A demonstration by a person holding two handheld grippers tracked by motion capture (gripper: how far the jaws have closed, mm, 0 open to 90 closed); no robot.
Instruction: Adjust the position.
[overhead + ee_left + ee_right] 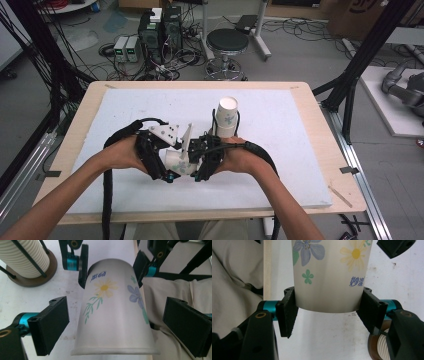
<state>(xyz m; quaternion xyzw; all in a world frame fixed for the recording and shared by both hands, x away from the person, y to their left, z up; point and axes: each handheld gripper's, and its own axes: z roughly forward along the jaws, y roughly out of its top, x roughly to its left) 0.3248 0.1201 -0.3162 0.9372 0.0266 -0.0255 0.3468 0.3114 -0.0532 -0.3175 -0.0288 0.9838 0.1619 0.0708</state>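
Note:
A white paper cup (179,162) printed with flowers lies on its side between my two grippers, above the white board. My right gripper (328,308) is shut on the cup (329,277), its pads pressed on both sides of the narrow base end. My left gripper (118,327) is open around the cup's (112,315) wide rim end, with a gap showing between each pad and the cup wall. In the high view the left gripper (170,167) and the right gripper (196,159) face each other closely.
A stack of paper cups (227,116) stands upright in a wire holder just behind the right hand; its ribbed stack (25,257) sits on a brown base (37,277). The white board (280,165) covers the wooden table (330,165). A stool (227,42) stands beyond the far edge.

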